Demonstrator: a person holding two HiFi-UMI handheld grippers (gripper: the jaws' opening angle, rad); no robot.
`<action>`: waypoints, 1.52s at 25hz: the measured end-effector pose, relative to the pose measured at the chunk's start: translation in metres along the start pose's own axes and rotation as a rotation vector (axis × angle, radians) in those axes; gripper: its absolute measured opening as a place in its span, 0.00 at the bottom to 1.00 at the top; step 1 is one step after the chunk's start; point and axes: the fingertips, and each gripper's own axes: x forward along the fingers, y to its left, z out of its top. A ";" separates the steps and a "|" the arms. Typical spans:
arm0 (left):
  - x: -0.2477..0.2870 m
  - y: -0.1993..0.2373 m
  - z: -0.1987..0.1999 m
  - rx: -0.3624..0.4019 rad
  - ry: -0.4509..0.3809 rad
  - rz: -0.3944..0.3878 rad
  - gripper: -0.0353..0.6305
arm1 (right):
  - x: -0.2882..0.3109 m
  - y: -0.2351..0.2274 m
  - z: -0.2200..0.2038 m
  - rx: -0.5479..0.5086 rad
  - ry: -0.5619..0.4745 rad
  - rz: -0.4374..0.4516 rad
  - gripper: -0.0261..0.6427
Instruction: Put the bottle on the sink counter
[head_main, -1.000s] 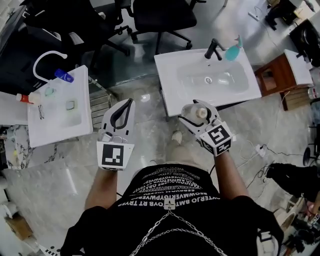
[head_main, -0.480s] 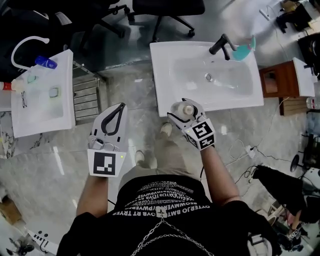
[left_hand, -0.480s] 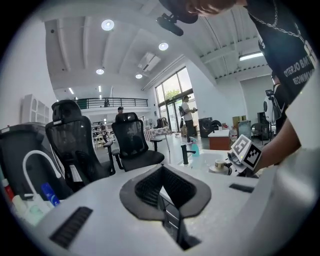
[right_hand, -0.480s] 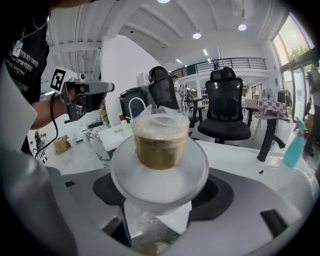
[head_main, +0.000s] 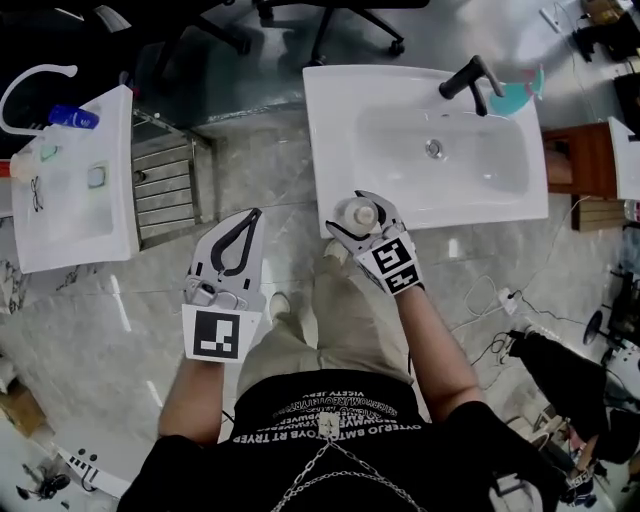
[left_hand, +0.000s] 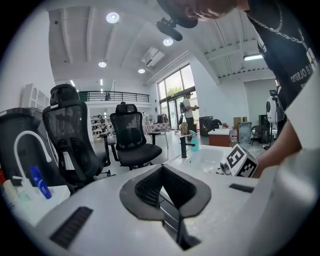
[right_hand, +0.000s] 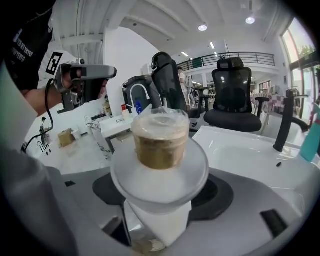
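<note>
Right gripper (head_main: 355, 213) is closed on the bottle (right_hand: 160, 140): in the right gripper view the jaws are seen pressed against the white body on both sides, with the neck and its film-covered brown cap rising straight up between them. In the head view the bottle is held upright at the centre of the frame, over the lower left corner of the white sink (head_main: 335, 150). Its height above the counter cannot be judged from above, and no contact with the surface is shown.

Left gripper (head_main: 252, 218) is carried at the centre left of the head view, over the tiled floor and well apart from the sink. In the left gripper view its jaws are seen brought together at the tips, and nothing is held between them.

The step in hand is judged to be the last of the carry, with the placing not yet done. A flat strip of counter is offered along the left and lower edges of the basin, while the black faucet (head_main: 470, 78) and a teal item (head_main: 518, 95) beside it occupy the upper right. For the next move, the bottle would need to be brought fully over that flat strip, kept upright, and lowered until its base is borne by the counter. Only then should the jaws be parted and the gripper drawn back, so that the bottle is not tipped into the basin.
</note>
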 end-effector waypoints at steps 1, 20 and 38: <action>0.003 -0.002 -0.003 -0.007 0.006 -0.003 0.06 | 0.005 0.000 -0.002 -0.007 0.003 0.003 0.54; -0.001 -0.013 -0.030 -0.038 0.051 -0.012 0.06 | 0.038 0.002 -0.036 -0.152 0.110 -0.021 0.54; -0.066 -0.016 0.031 0.017 -0.045 -0.013 0.06 | -0.076 -0.002 0.006 0.054 -0.141 -0.099 0.62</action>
